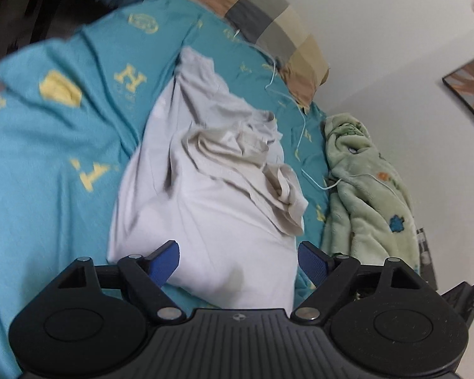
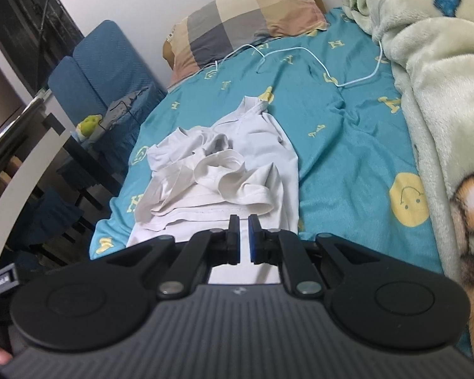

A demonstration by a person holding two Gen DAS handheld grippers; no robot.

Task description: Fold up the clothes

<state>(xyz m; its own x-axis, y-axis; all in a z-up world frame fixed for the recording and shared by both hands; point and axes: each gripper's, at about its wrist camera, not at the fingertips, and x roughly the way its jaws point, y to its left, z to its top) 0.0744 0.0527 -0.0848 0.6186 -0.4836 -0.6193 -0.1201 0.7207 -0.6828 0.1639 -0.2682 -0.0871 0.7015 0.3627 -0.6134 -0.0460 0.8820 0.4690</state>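
Note:
A white shirt (image 1: 205, 170) lies crumpled on the teal bed sheet (image 1: 47, 158), its upper part bunched in folds. My left gripper (image 1: 238, 260) is open, its blue pads wide apart above the shirt's near end, and holds nothing. In the right wrist view the same shirt (image 2: 224, 164) lies on the sheet (image 2: 347, 145). My right gripper (image 2: 244, 237) hovers over the shirt's near edge with its jaws almost closed, a narrow gap between the pads, and no cloth between them.
A checked pillow (image 2: 243, 15) lies at the head of the bed. A green plush blanket (image 2: 442, 94) covers the right side. A thin white cable (image 2: 300, 53) runs across the sheet. A blue chair (image 2: 101, 63) and dark table (image 2: 79, 158) stand to the left.

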